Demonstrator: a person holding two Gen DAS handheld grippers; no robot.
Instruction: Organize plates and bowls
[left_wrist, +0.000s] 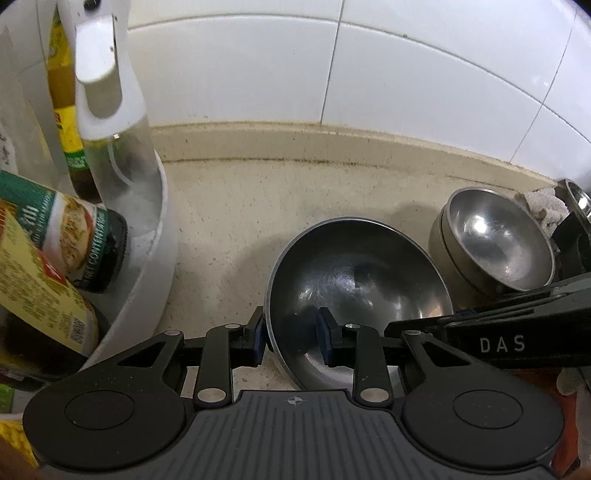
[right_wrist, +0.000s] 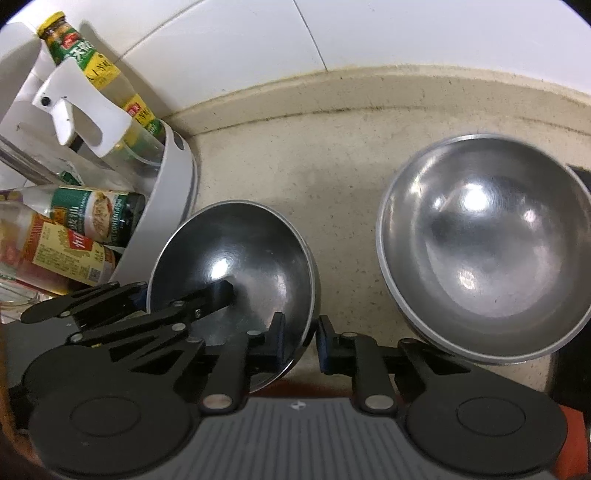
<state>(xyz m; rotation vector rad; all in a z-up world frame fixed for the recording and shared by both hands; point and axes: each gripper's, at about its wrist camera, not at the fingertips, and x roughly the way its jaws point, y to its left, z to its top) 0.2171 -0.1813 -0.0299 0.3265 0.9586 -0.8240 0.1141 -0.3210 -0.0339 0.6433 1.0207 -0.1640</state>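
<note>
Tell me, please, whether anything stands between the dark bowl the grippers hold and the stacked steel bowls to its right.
Nothing visible does: only bare countertop lies between the dark bowl and the stacked bowls, besides the outer finger of the right gripper.

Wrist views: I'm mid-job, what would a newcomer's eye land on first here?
Probably the dark steel bowl on the counter, gripped on opposite sides of its rim by the left gripper and right gripper. Next, the brighter stacked bowls to its right, then the white tub crammed with sauce bottles at left.
</note>
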